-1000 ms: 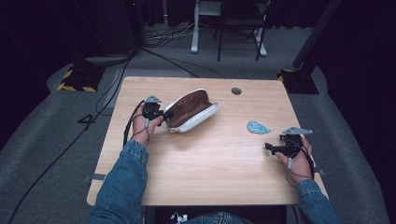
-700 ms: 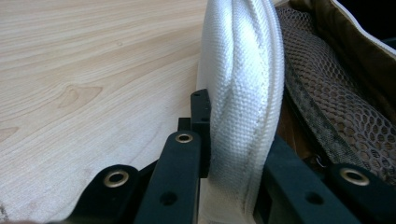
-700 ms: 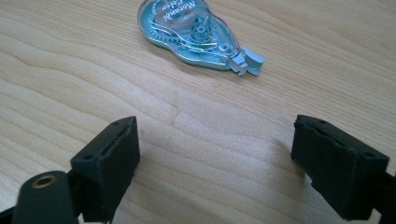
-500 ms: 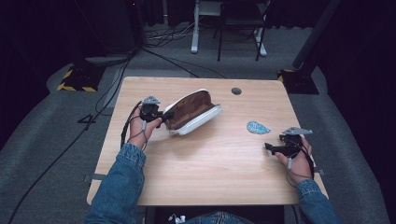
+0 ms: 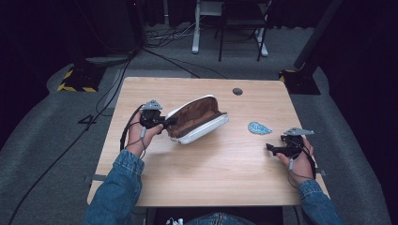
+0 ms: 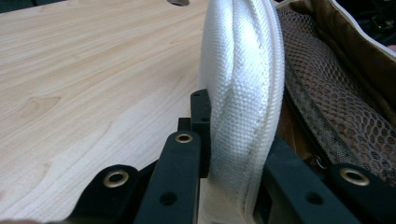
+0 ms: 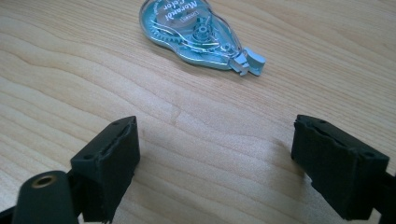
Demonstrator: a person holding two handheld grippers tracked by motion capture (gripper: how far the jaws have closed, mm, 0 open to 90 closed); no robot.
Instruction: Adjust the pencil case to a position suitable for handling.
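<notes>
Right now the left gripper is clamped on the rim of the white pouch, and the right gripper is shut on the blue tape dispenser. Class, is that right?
Not quite. The right gripper is open: the right gripper view shows its fingers apart on bare table, short of the tape dispenser. The left gripper does clamp the pouch rim.

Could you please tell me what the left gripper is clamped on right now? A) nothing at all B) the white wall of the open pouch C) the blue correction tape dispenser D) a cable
B: the left gripper pinches the white fabric wall of the pouch.
</notes>
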